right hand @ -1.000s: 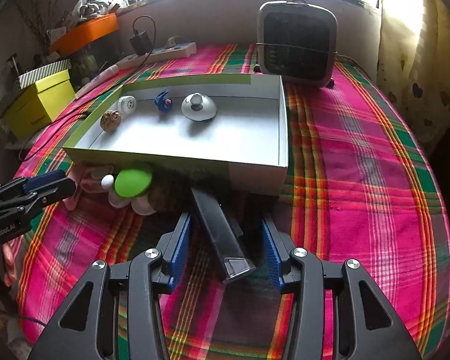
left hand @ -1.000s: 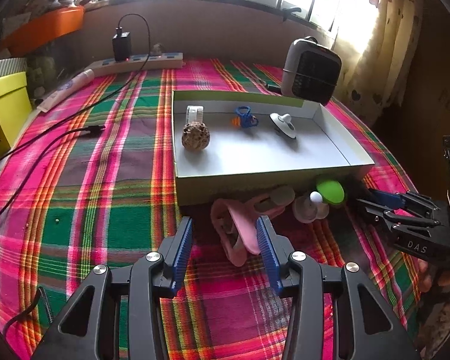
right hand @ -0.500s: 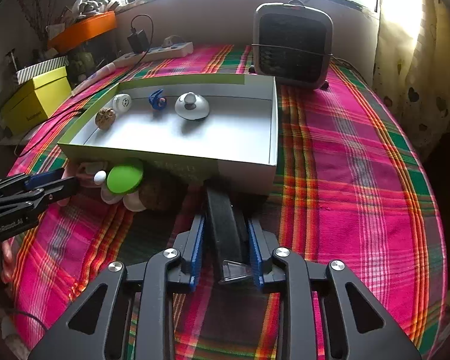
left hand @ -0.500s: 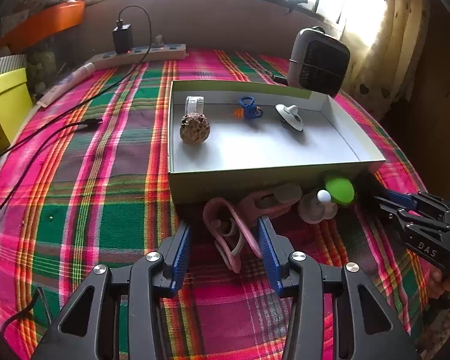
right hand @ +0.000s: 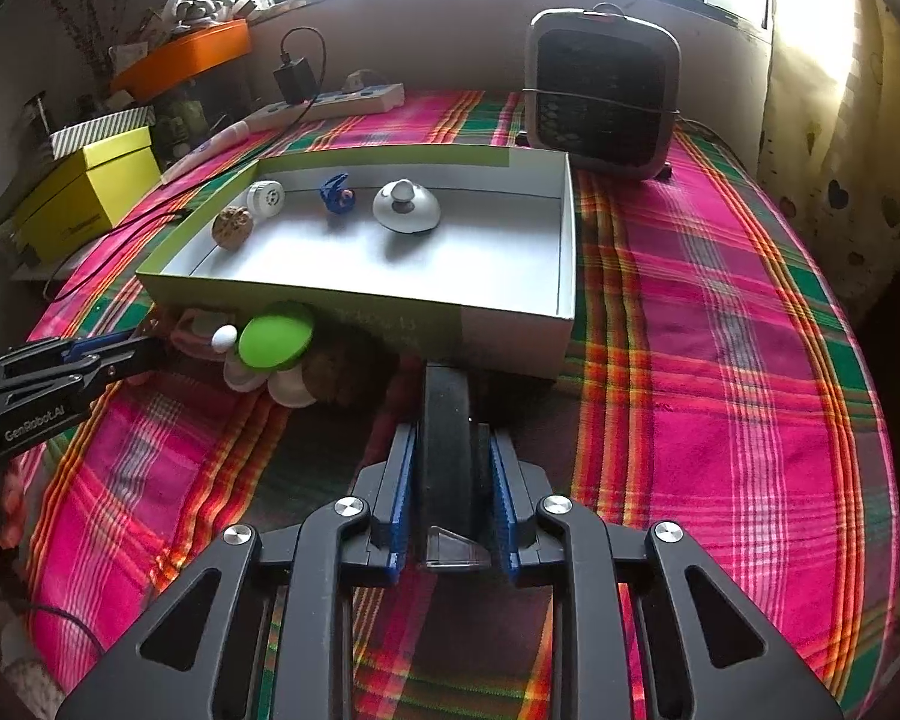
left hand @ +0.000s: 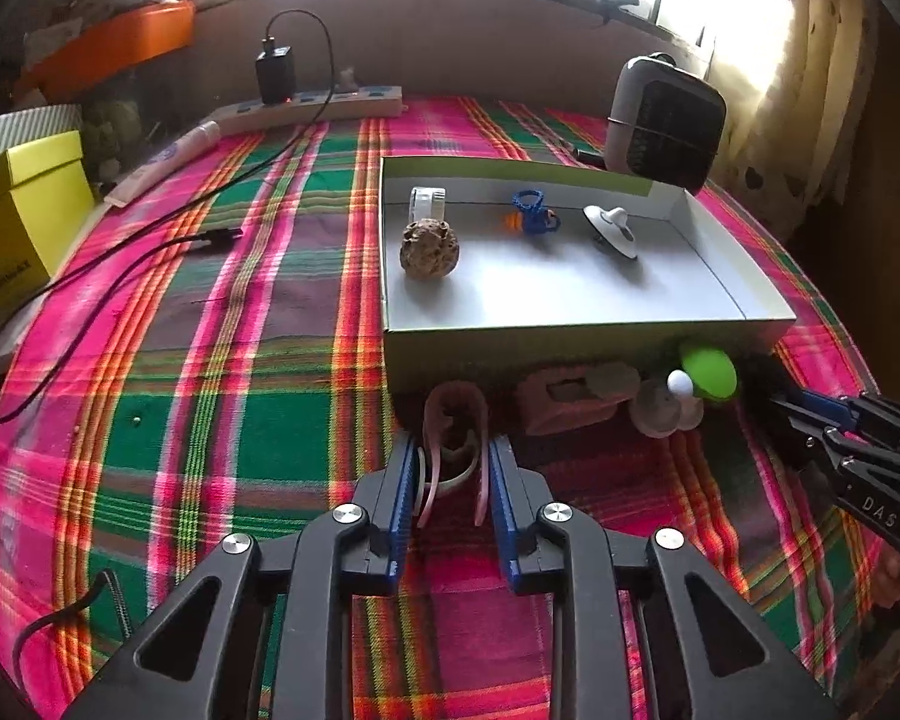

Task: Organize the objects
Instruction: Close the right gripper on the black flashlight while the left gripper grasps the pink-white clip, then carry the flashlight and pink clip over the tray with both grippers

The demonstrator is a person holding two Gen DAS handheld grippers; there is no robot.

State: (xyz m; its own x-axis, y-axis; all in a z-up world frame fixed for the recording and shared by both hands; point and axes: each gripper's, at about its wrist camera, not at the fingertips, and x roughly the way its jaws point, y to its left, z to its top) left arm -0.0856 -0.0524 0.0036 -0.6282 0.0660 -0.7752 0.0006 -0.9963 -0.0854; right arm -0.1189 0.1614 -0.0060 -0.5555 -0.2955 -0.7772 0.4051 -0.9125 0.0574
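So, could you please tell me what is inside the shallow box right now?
Inside the shallow box are four things: a brown bumpy ball, a white round piece, a small blue toy and a white domed lid. Its near wall hides a strip of floor.

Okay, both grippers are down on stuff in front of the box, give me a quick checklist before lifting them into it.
1. Left gripper jaws closing around the pink clip: ok.
2. Right gripper jaws closing around the black bar: ok.
3. Grip firm enough to lift: cannot tell.
4. Bare floor left in the box: ok.
5. Green-topped toy clear of both grippers: ok.
6. Black bar's far end free of the box wall: cannot tell.
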